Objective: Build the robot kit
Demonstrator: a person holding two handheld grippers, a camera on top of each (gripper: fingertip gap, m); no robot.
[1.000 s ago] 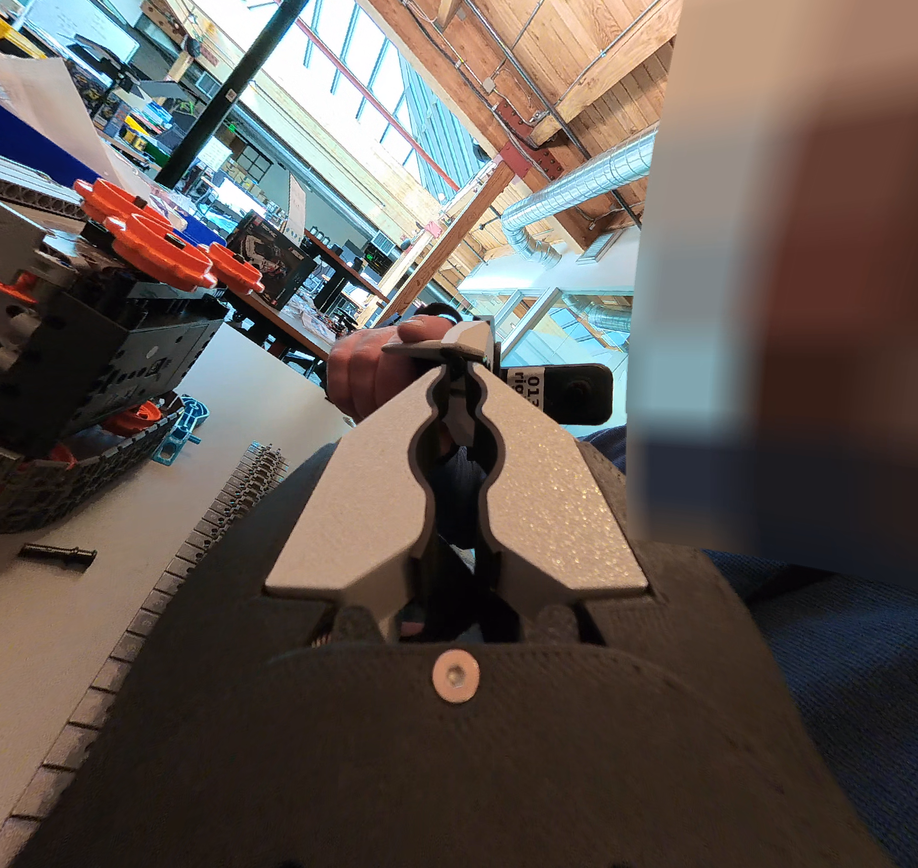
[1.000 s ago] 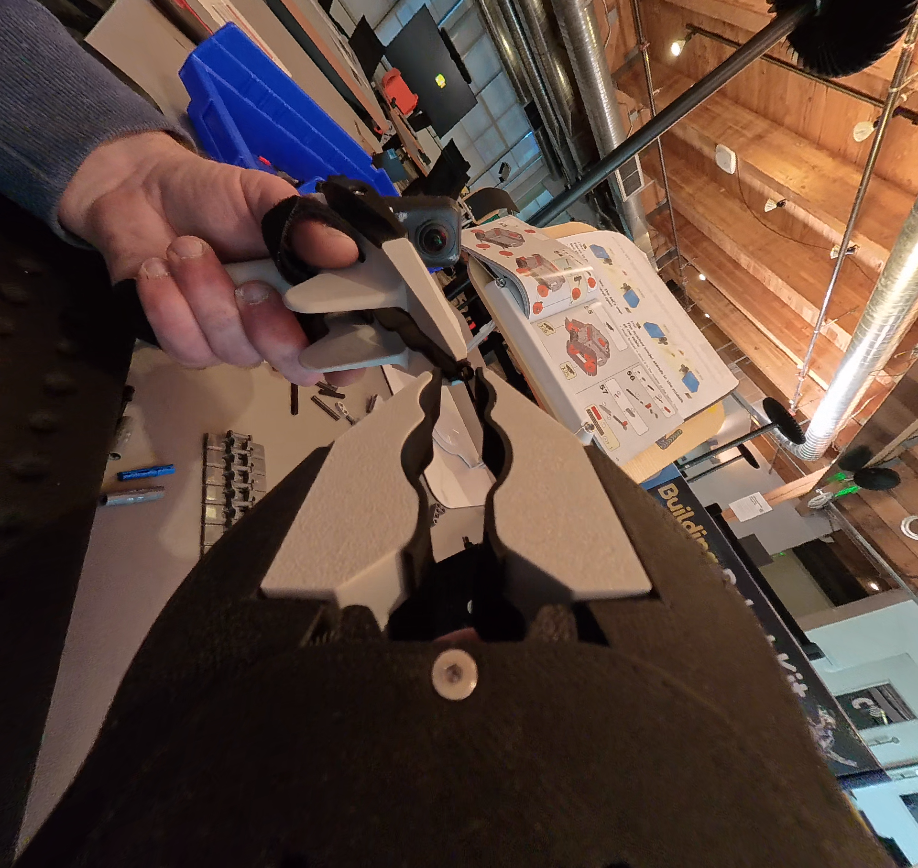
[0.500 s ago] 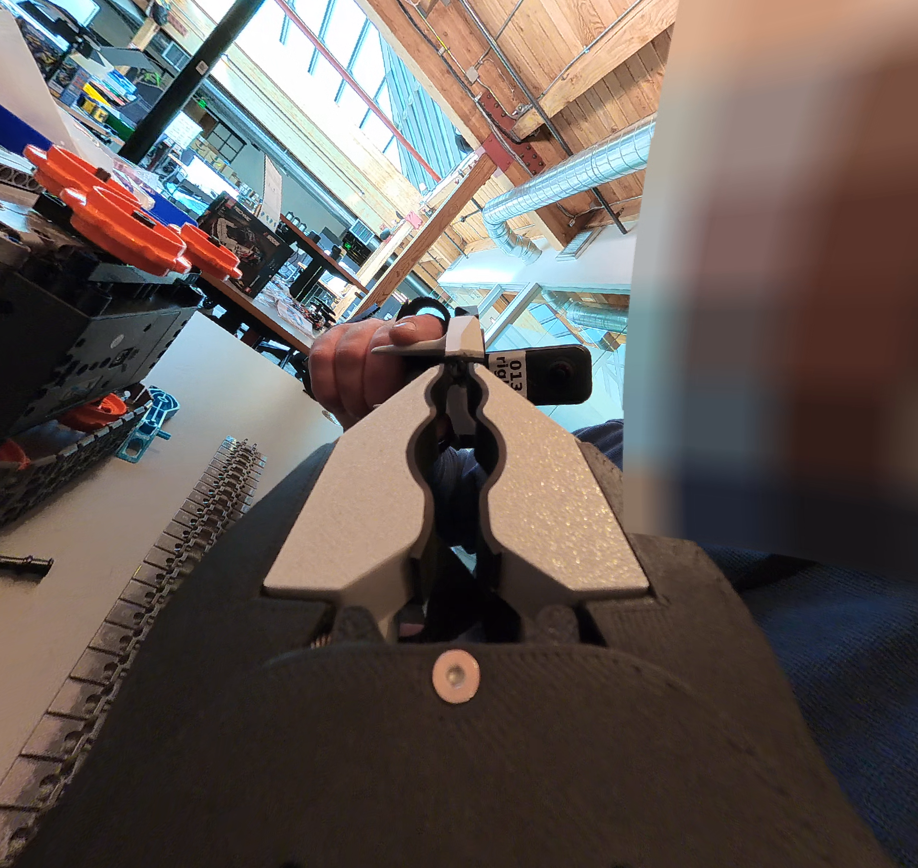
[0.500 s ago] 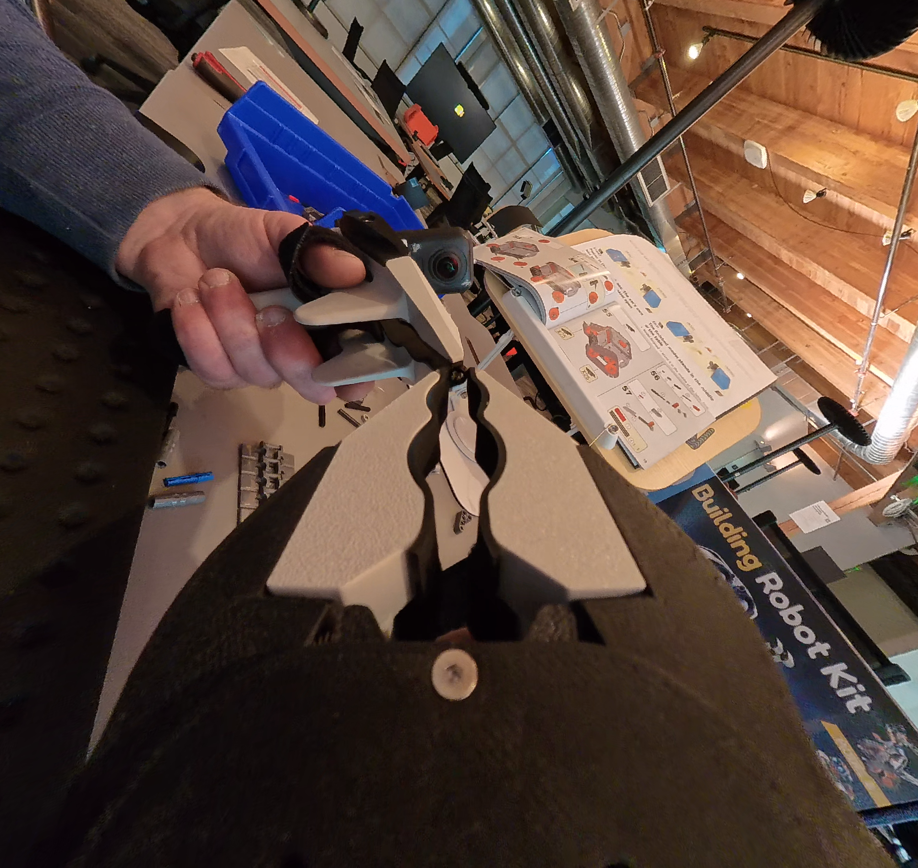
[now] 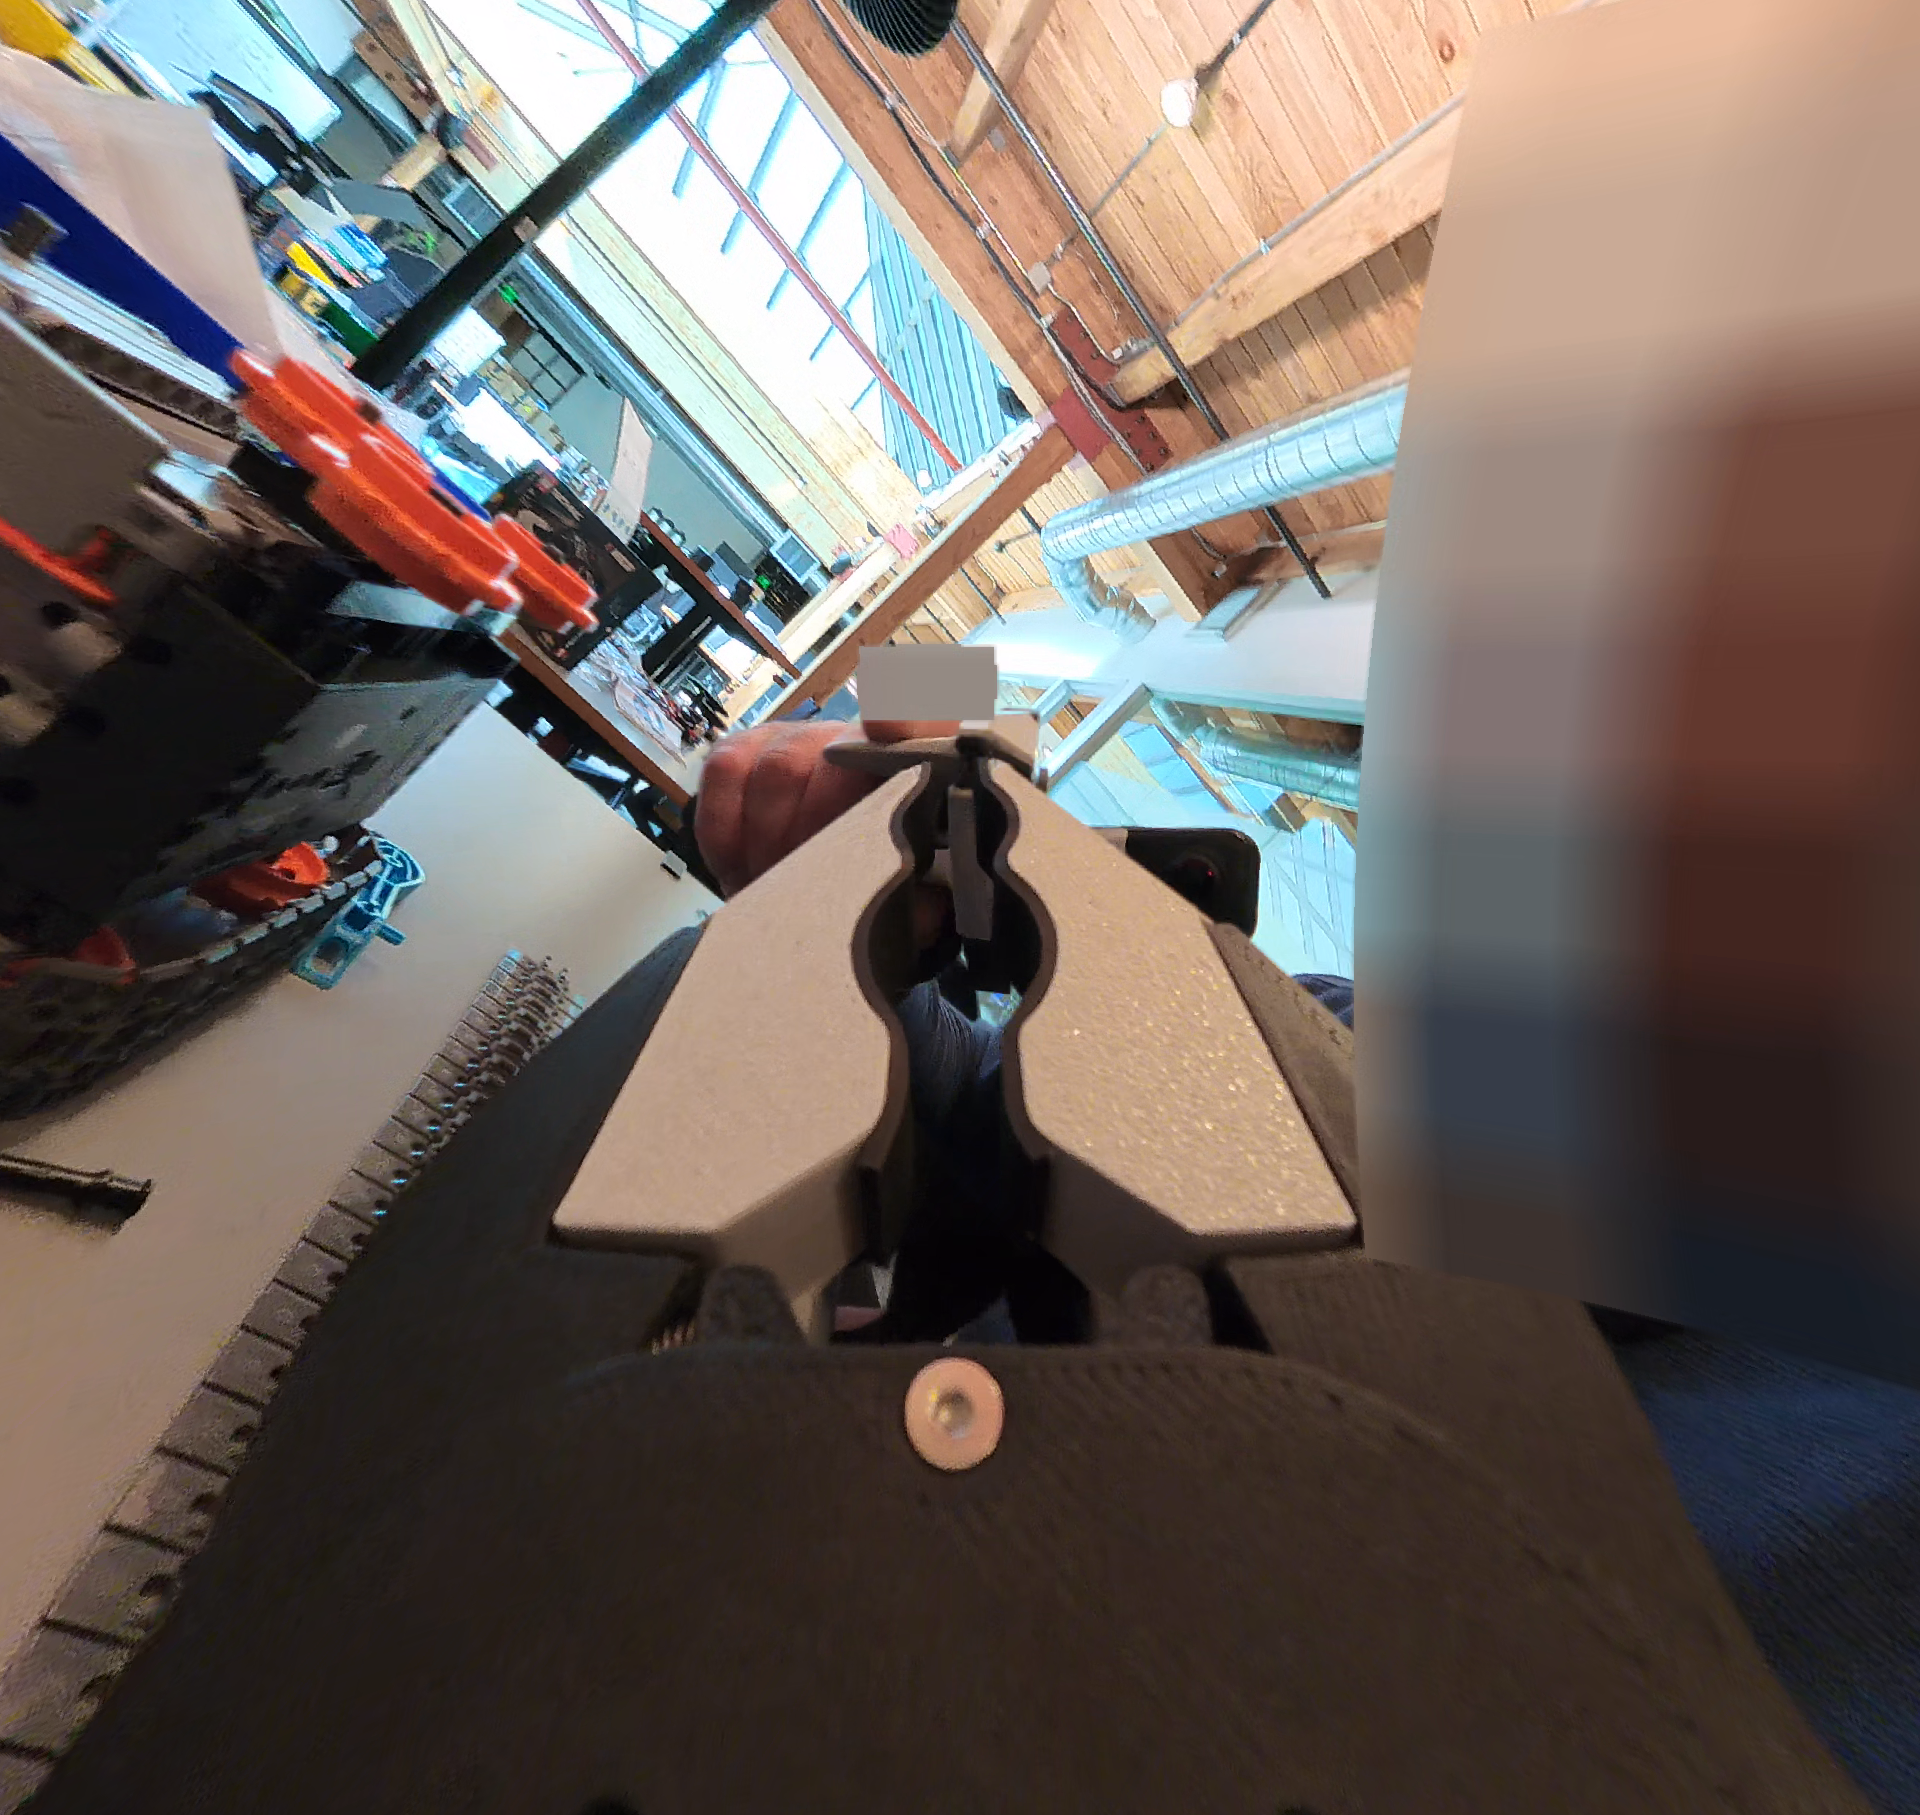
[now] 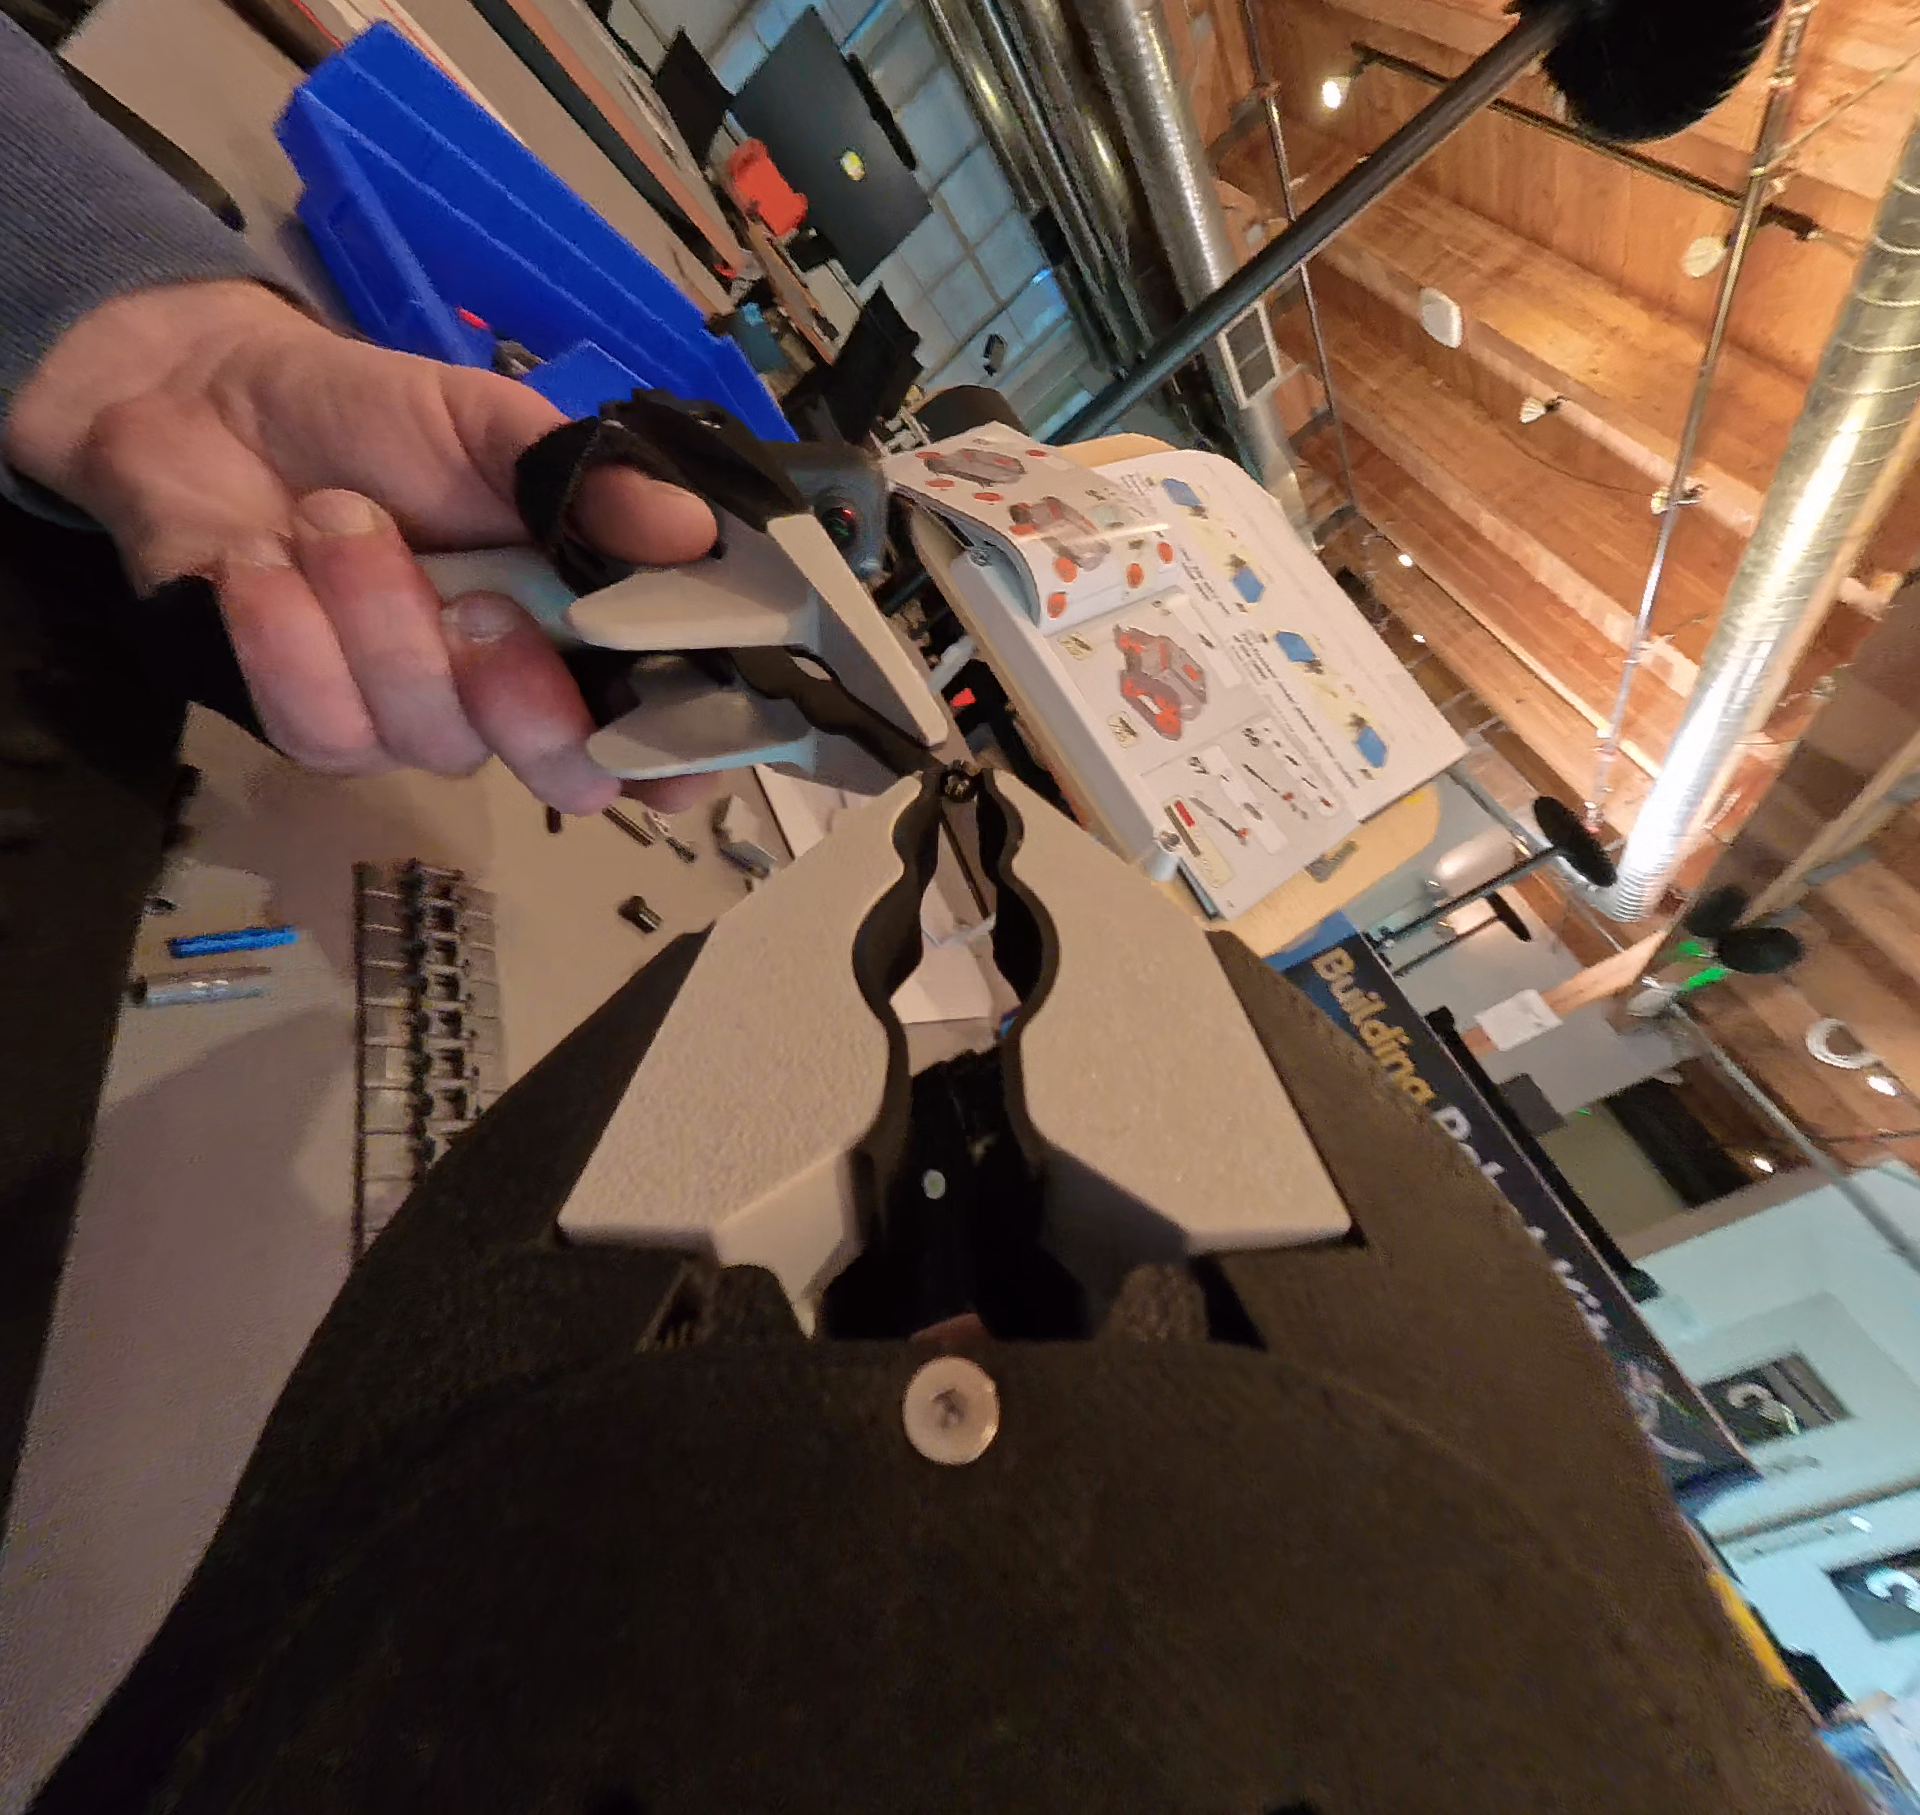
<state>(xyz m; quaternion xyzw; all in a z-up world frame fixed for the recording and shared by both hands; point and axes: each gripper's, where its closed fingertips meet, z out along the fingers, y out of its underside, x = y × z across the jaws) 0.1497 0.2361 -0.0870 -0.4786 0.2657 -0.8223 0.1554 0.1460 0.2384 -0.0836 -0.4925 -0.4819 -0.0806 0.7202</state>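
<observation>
Two hand-held grippers meet tip to tip above a pale bench [image 6: 187, 1298]: the left gripper [image 5: 961, 763] and right gripper [image 6: 954, 778] each have their fingers pressed together on one small dark part [image 6: 954, 783]. One tracked model [image 5: 208, 726] with orange wheels, one grey track strip [image 6: 421, 1017] and one open instruction booklet [image 6: 1195, 664] sit under a timber-ceilinged workshop. Compared with half a second ago, both views have tilted and the part sits more clearly at the tips.

Tread strip [image 5: 343, 1215] on table [image 5: 208, 1173], model [image 5: 208, 664] behind, booklet [image 6: 1174, 653] right of bin [image 6: 499, 238]
</observation>
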